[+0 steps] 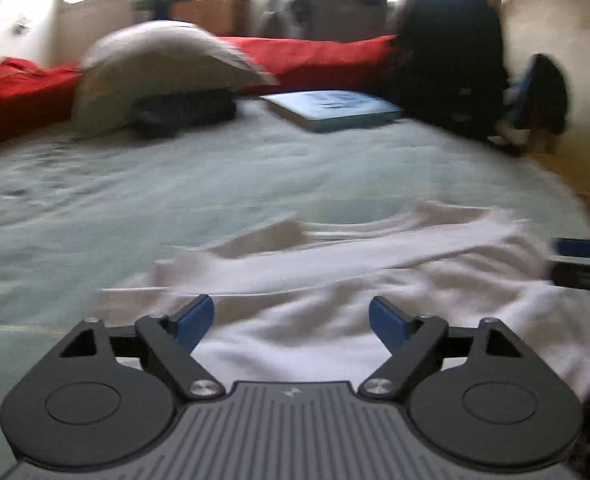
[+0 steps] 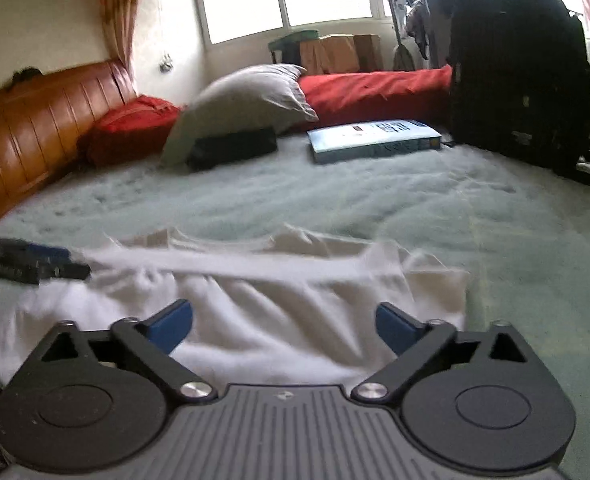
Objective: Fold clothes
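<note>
A white garment [image 1: 355,280] lies partly folded and rumpled on the pale green bedspread [image 1: 175,184]; the right wrist view shows the same garment [image 2: 255,308] with a folded band across its far edge. My left gripper [image 1: 291,320] hovers open over the garment's near edge, blue pads [image 1: 193,322] wide apart with no cloth pinched. My right gripper [image 2: 285,326] is open too, over the garment's near right part, nothing pressed between its pads [image 2: 391,328]. Each gripper shows at the edge of the other's view: the right one [image 1: 583,264], the left one [image 2: 35,264].
At the back of the bed lie a grey pillow [image 2: 247,100], a dark pouch [image 2: 231,148], a light blue book or box [image 2: 375,138] and red bedding [image 2: 375,88]. A black backpack [image 2: 519,76] stands at the right. A wooden headboard [image 2: 35,128] runs along the left.
</note>
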